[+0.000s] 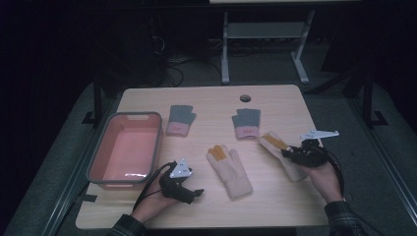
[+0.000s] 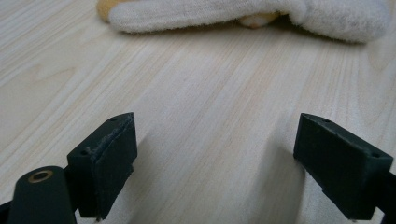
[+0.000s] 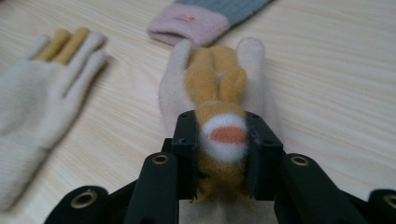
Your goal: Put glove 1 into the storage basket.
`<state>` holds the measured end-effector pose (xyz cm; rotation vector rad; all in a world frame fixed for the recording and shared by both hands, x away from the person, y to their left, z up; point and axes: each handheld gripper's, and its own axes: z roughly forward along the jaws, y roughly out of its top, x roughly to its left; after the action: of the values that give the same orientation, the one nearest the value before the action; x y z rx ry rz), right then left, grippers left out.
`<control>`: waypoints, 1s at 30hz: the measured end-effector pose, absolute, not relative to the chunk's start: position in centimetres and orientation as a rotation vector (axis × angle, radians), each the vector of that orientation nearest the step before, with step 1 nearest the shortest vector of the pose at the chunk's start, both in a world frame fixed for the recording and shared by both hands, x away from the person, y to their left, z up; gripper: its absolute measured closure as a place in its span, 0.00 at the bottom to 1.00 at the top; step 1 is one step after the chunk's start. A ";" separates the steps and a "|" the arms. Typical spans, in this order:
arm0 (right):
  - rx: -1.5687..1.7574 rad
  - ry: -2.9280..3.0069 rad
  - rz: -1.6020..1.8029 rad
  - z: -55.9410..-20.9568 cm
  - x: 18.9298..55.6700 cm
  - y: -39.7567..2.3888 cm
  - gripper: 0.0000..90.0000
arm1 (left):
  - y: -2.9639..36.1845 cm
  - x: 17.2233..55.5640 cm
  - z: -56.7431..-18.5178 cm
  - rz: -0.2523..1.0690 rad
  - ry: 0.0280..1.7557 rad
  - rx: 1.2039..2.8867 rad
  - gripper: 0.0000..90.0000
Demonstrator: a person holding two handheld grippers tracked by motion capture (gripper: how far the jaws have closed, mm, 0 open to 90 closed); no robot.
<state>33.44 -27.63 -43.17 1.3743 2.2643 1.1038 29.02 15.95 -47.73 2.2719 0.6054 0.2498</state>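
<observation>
Here, right gripper (image 3: 223, 154) clenched on cream glove (image 3: 212, 88) at its orange-and-white patch, glove lying on bench (image 1: 275, 196) near right edge, fingers toward grey-pink mitten (image 3: 205, 21); second cream glove (image 1: 228, 167) mid-bench. Left gripper (image 2: 215, 163) released, low over bare wood just beside pink tub (image 1: 101, 169), pointing at second glove

Pink bin (image 1: 126, 147) at 9 o'clock on counter (image 1: 275, 201); two grey-pink gloves (image 1: 180, 120) (image 1: 246, 123) toward 12; cream glove (image 1: 230, 169) centre; metal stand (image 1: 263, 34) behind.
</observation>
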 end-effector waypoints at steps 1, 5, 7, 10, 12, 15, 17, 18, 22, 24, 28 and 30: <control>1.374 2.263 1.112 -43.0 33.4 -27.5 0.77 | 15.9 29.0 -47.7 0.250 0.605 2.271 0.14; 1.350 2.270 1.149 -42.3 33.0 -26.7 0.77 | 15.9 29.0 -47.7 0.250 0.605 2.272 0.14; 1.334 2.275 1.164 -41.9 32.9 -26.0 0.77 | 15.9 29.0 -47.7 0.250 0.605 2.272 0.14; 1.324 2.288 1.171 -41.6 32.8 -24.9 0.77 | 15.9 29.0 -47.7 0.250 0.605 2.271 0.14; 1.310 2.298 1.174 -41.5 32.7 -24.1 0.77 | 15.9 29.0 -47.7 0.250 0.605 2.270 0.14; 1.294 2.317 1.182 -41.3 32.6 -23.0 0.77 | 15.9 29.0 -47.7 0.256 0.602 2.271 0.14; 1.279 2.330 1.187 -41.2 32.4 -22.2 0.77 | 16.0 29.0 -47.7 0.256 0.601 2.272 0.14; 1.264 2.338 1.192 -41.1 32.3 -21.6 0.77 | 16.0 29.0 -47.7 0.256 0.602 2.272 0.14; 1.245 2.361 1.222 -40.8 32.1 -19.8 0.77 | 15.9 29.0 -47.8 0.256 0.605 2.268 0.14; 1.232 2.369 1.232 -40.7 32.0 -18.8 0.77 | 16.0 29.0 -47.7 0.257 0.601 2.273 0.14; 1.206 2.397 1.237 -40.6 31.9 -16.9 0.76 | 15.9 29.0 -47.8 0.255 0.607 2.266 0.14; 1.204 2.405 1.241 -40.6 31.9 -16.1 0.76 | 15.9 29.0 -47.8 0.255 0.605 2.268 0.14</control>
<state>31.89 -16.08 -40.58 1.2037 2.4054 1.2409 29.02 15.93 -47.75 2.2677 0.6054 0.2553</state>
